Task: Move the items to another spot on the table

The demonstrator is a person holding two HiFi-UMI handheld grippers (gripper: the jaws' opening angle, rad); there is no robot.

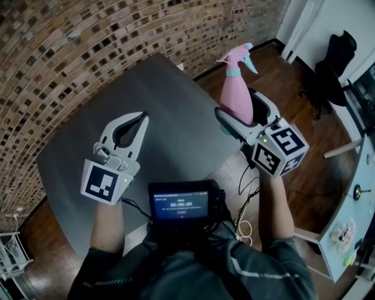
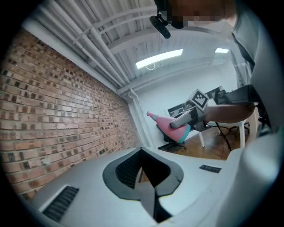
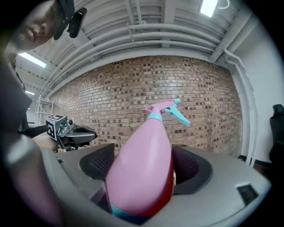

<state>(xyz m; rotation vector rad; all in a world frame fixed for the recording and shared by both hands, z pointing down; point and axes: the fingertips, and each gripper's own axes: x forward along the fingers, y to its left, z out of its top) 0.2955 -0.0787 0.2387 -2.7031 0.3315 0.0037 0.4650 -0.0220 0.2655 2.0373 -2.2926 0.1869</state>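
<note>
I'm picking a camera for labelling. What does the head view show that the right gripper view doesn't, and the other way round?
Head view only: the table and the screen at the person's chest. Right gripper view only: the ceiling pipes and a lamp. Both: the pink bottle clamped in the right gripper, the left gripper, shut and empty, and the brick wall.

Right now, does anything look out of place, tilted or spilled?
Only the pink spray bottle: it leans in the right gripper, seemingly past the table edge, above the floor. No spill or damage shows.
</note>
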